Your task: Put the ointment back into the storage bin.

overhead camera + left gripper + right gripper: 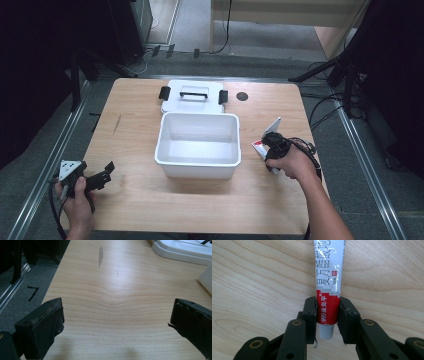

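One white bin, one lid, one tube and two grippers are counted on one table.

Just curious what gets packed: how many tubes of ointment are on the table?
1. The tube is right of the white box, clamped near its cap by the right gripper; the box looks empty.

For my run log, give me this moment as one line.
right gripper: shut on tube | left gripper: open over table | bin: open, empty | lid: behind bin
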